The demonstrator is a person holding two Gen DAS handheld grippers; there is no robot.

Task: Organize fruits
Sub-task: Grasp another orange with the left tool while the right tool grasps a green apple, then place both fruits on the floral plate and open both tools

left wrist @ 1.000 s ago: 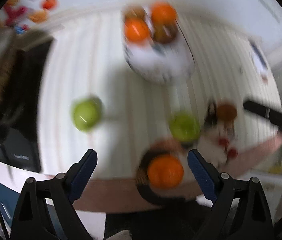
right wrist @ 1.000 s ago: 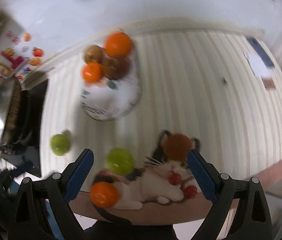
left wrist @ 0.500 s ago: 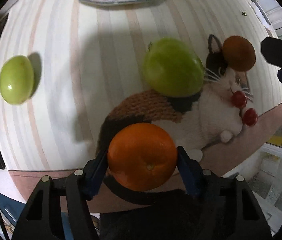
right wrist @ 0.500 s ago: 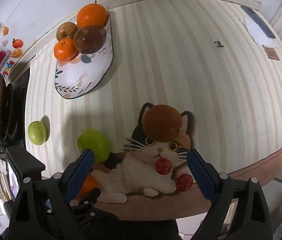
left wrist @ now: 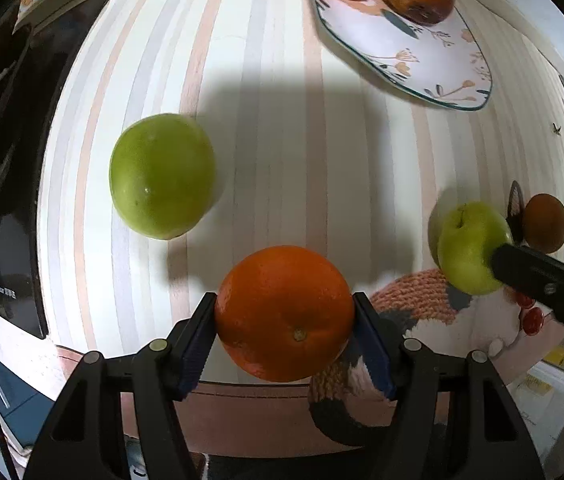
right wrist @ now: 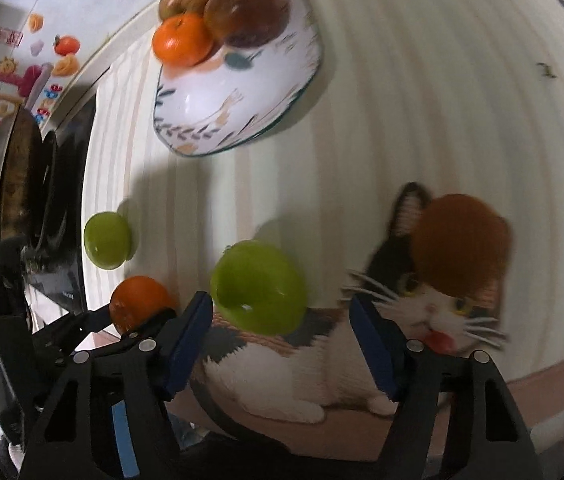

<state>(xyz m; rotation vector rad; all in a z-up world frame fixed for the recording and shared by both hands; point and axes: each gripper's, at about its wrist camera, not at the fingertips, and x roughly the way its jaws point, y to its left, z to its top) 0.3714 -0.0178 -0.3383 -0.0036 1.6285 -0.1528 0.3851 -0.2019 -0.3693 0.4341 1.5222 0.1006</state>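
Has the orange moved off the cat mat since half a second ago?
Yes. The left gripper has lifted the orange leftward off the cat mat, toward the far green apple.

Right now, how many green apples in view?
2. One green apple lies on the striped tablecloth near the stove; the other sits at the cat mat's edge, before the open right gripper. None visibly hidden.

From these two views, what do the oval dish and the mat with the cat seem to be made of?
The oval dish looks like glazed ceramic: a glossy white surface with a highlight, painted leaves and a thin dark rim. The cat mat looks like knitted or woven yarn: ribbed stitches show in the orange patch. The blur leaves both uncertain.
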